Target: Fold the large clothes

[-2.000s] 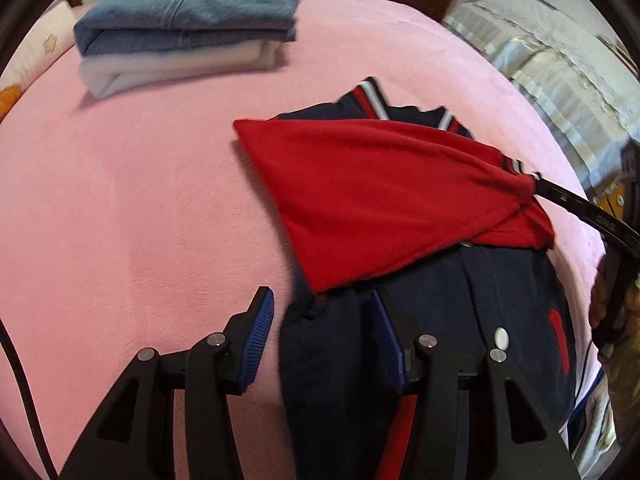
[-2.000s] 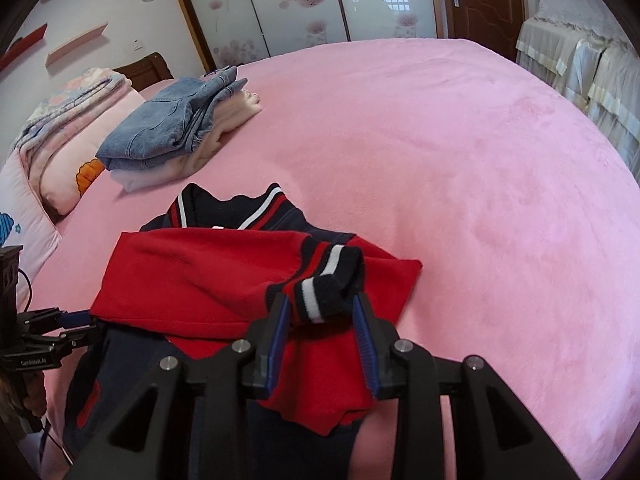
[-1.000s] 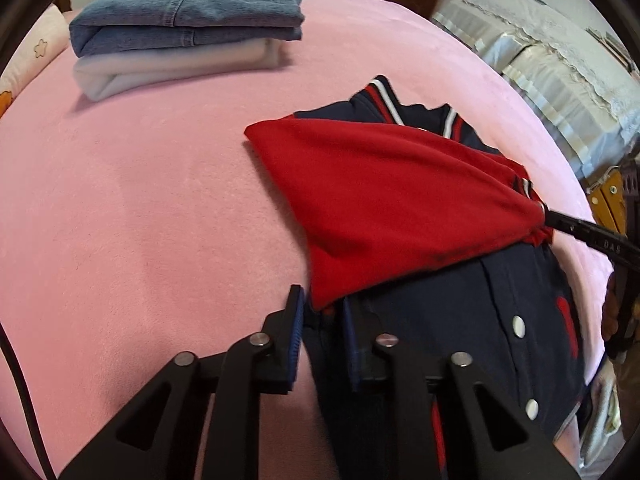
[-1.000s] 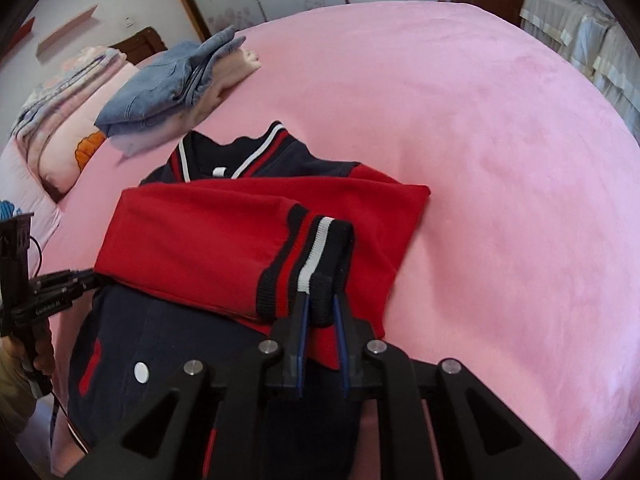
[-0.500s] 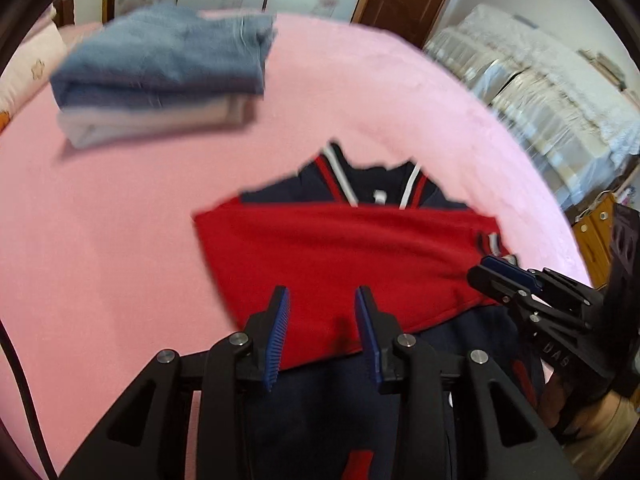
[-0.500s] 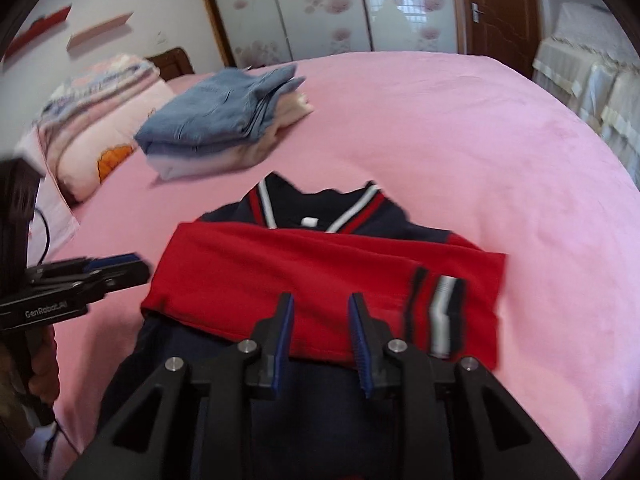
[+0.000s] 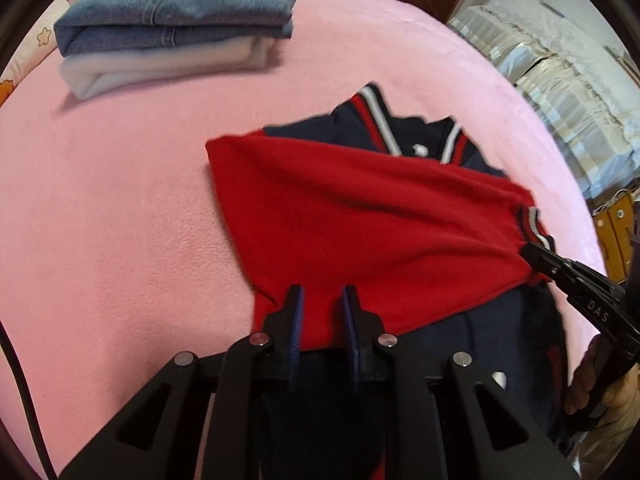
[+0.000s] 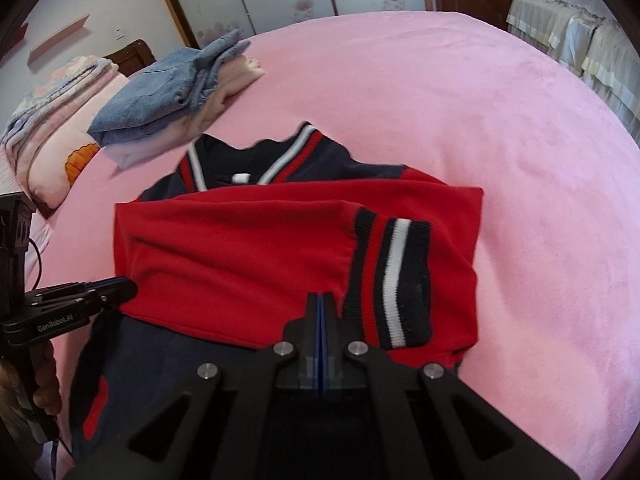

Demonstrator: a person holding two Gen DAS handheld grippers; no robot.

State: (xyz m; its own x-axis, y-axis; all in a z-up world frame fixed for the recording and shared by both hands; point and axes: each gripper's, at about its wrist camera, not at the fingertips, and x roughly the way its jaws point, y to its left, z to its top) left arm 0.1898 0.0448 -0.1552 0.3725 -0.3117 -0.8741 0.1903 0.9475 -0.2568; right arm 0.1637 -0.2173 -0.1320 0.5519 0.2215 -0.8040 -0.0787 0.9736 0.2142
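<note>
Both jaws newly narrowed over jacket [image 7: 360,216]

Matt fleecy red-and-navy jacket [image 8: 240,248] lies on plush pink blanket [image 8: 520,120]; folded jeans [image 7: 176,8] look coarse denim.

Black tongs [image 7: 322,294] with blue pads [image 7: 297,322], silver screws [image 7: 259,338], white "DAS" lettering [image 7: 597,310].

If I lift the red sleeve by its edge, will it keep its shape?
Likely floppy: the red sleeve creases softly and drapes over the navy body. Probably light: thin fleece-like cloth. May cling to the fuzzy pink blanket.
</note>
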